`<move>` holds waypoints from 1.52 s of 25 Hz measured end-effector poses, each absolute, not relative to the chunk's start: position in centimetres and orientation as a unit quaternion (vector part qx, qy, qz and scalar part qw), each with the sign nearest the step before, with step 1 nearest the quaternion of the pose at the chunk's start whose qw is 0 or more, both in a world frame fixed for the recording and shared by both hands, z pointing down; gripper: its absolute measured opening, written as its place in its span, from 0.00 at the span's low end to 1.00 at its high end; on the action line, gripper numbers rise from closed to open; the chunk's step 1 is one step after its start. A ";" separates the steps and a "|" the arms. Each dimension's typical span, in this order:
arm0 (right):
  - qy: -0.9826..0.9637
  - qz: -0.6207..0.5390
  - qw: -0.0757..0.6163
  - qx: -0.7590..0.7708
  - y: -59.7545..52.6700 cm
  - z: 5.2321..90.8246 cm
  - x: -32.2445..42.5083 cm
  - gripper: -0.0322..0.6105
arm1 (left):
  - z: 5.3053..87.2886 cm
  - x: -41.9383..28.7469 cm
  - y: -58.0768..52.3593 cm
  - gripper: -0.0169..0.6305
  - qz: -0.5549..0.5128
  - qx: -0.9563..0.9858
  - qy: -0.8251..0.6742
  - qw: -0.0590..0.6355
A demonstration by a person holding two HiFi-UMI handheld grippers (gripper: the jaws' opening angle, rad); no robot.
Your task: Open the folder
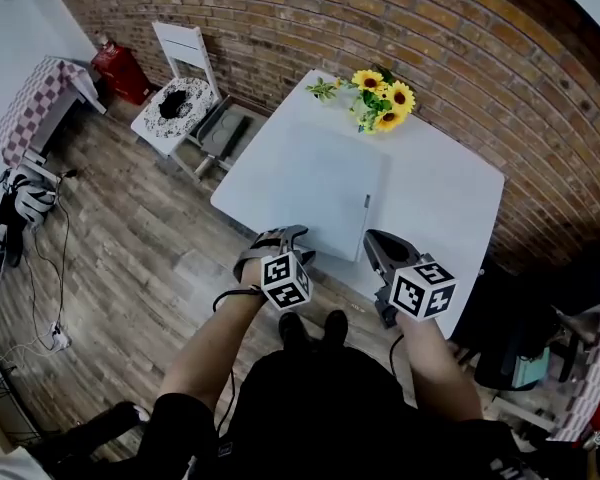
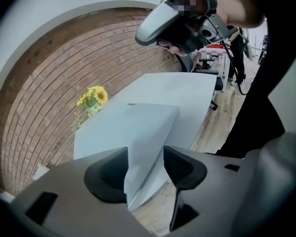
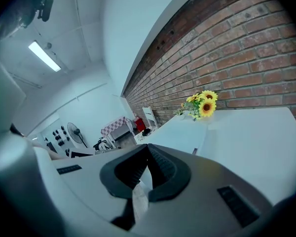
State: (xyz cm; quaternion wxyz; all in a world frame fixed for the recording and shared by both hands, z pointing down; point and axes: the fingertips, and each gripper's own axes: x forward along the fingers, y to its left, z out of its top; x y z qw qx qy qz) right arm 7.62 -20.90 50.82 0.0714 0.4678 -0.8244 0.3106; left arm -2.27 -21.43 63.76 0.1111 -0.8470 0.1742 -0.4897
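folder (image 2: 138, 125) corner between parted left gripper (image 2: 144, 168) jaws

The folder (image 1: 325, 183) lies on the table (image 1: 450, 193); the sunflowers (image 1: 382, 98) stand at the table's far edge, before the brick wall (image 1: 400, 18); a chair (image 1: 180, 93) stands left of the table.

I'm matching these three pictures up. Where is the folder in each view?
Head view: folder in the picture's middle, flat on the table.
Left gripper view: centre, its near corner between the jaws.
Right gripper view: low centre, just beyond the jaws.
Shared landmark: sunflowers, beyond the folder in every view.
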 end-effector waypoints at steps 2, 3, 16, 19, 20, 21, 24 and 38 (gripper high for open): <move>-0.824 0.312 0.071 0.467 -21.0 50.9 7.7 0.07 | 64.1 -2.2 -21.6 0.38 -0.498 -0.843 0.169 0.115; -0.825 0.312 0.071 0.466 -21.1 51.0 7.7 0.07 | 64.3 -2.2 -21.6 0.37 -0.501 -0.842 0.165 0.115; -0.830 0.311 0.075 0.457 -21.5 50.9 7.4 0.07 | 64.0 -2.0 -21.1 0.15 -0.507 -0.836 0.152 0.144; -0.830 0.311 0.076 0.457 -21.4 51.1 7.4 0.07 | 63.6 -2.2 -21.2 0.12 -0.505 -0.835 0.164 0.146; -0.829 0.312 0.077 0.458 -21.3 51.2 7.5 0.07 | 63.4 -2.2 -21.3 0.11 -0.502 -0.836 0.169 0.144; -0.828 0.313 0.077 0.458 -21.3 51.3 7.6 0.07 | 63.2 -2.2 -21.3 0.11 -0.499 -0.837 0.174 0.141; -0.825 0.315 0.078 0.462 -21.5 51.5 8.0 0.07 | 62.5 -2.3 -21.7 0.09 -0.481 -0.846 0.195 0.122; -0.805 0.330 0.123 0.477 -21.7 55.1 9.3 0.07 | 63.3 -3.3 -22.5 0.18 -0.506 -0.819 0.190 0.193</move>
